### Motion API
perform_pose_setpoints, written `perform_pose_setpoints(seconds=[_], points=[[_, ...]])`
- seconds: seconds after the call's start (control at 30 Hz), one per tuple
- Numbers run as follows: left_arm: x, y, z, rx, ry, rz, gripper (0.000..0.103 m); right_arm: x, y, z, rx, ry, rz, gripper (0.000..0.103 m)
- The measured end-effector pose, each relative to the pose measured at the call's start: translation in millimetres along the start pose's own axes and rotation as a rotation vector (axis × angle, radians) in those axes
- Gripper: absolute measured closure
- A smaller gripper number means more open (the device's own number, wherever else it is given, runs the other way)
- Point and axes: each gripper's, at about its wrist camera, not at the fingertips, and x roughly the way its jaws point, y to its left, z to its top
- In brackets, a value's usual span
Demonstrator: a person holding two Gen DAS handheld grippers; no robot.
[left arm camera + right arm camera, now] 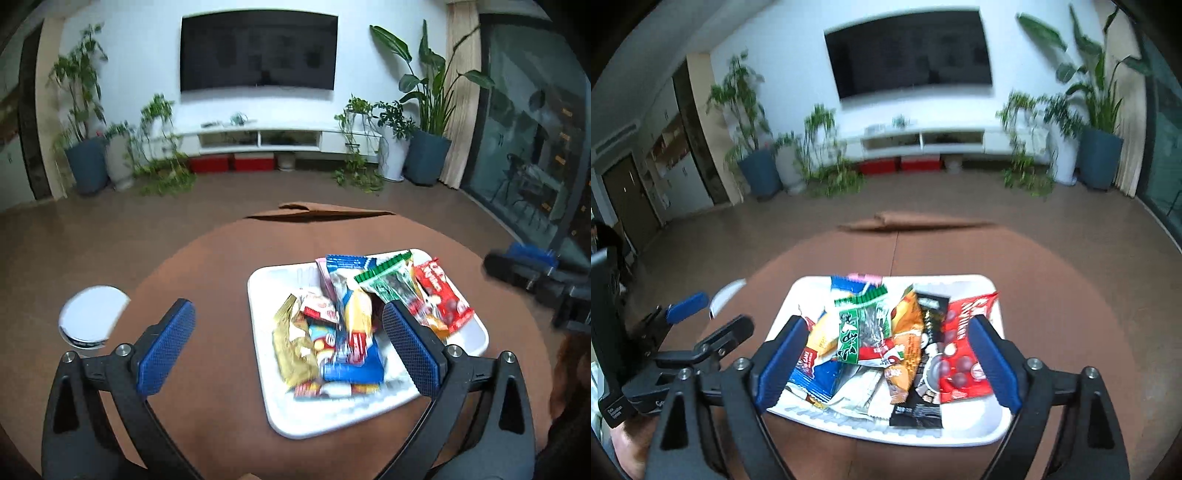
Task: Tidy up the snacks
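A white tray on a round brown table holds several snack packets: a gold wrapper, a blue packet, a green packet and a red packet. My left gripper is open and empty, hovering over the tray's left part. In the right wrist view the tray holds the green packet, an orange packet, a black packet and the red packet. My right gripper is open and empty above them.
A white round lid lies at the table's left edge. The left gripper shows at left in the right wrist view. The right gripper shows at right in the left wrist view. A cardboard piece lies beyond the table.
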Motion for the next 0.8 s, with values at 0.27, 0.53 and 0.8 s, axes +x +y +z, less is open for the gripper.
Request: perform_pose_setpoints(seconds=[0.27,0.53,0.8], points=[[-100,-40,-43,0.071,-0.178,0.439,0.0,-113,15,-26,-0.091,-0.414,-0.081,0.0],[-156,-62,-81,0.023,-0.092,0.272,0.0,-181,42,-52,-0.228,-0.503,-0.186,0.0],[-176,-81,-131,-0.034,0.04,0.176,0.0,-194,22,-86,-0.058,-0.295,-0.135,0.0]])
